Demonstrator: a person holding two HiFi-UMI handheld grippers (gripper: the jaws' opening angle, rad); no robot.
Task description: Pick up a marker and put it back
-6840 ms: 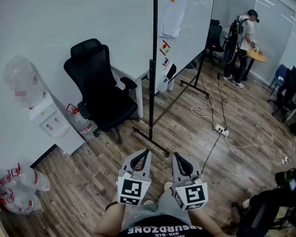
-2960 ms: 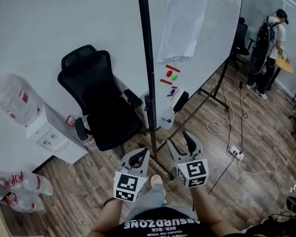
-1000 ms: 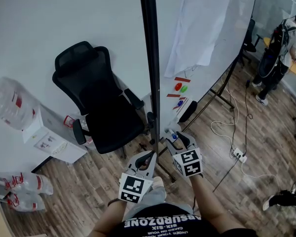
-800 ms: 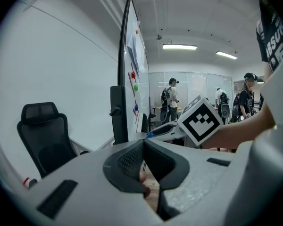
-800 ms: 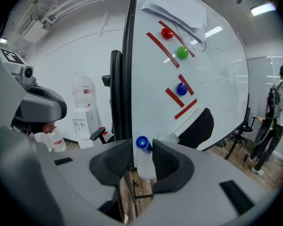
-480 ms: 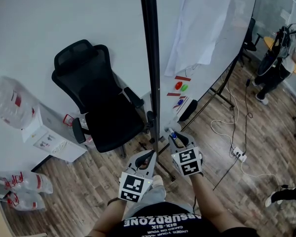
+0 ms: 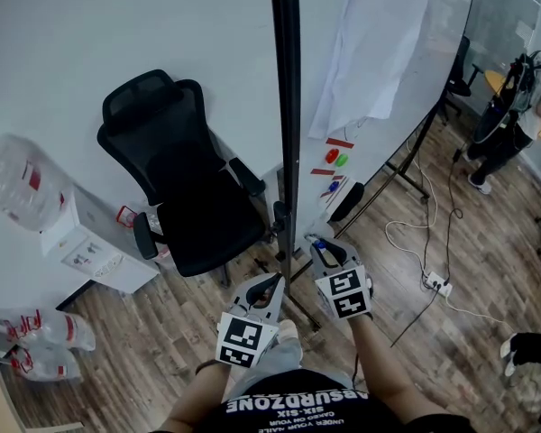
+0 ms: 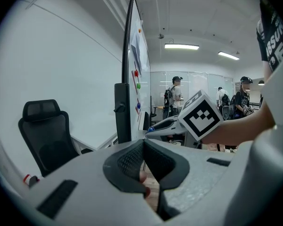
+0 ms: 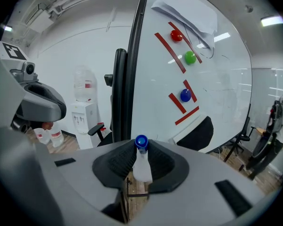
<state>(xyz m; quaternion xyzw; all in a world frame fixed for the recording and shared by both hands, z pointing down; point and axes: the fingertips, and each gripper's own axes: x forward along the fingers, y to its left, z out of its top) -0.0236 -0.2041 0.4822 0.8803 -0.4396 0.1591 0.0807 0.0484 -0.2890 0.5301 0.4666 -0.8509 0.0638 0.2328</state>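
Observation:
A white marker with a blue cap (image 9: 141, 160) stands between the pads of my right gripper (image 9: 140, 160), whose jaws have just been closing and now press on it. In the head view the right gripper (image 7: 322, 245) reaches toward the foot of the whiteboard (image 7: 406, 97), the blue cap (image 7: 317, 240) showing at its tip. My left gripper (image 7: 269, 286) hangs lower left beside the black stand post (image 7: 287, 124), shut with nothing in it. The left gripper view shows its own jaws (image 8: 143, 144) closed and the right gripper (image 8: 166, 125) ahead.
A black office chair (image 7: 180, 188) stands left of the post. A water dispenser (image 7: 86, 242) and spare bottles (image 7: 36, 341) sit at the far left. Cables and a power strip (image 7: 433, 282) lie on the wood floor. The board carries a paper sheet (image 7: 374, 43), magnets (image 7: 337, 159) and an eraser (image 7: 346, 202). A person (image 7: 523, 79) stands far right.
The right gripper's jaws, wide apart a second ago, have closed onto the marker near the whiteboard's foot. The left gripper has stayed where it was.

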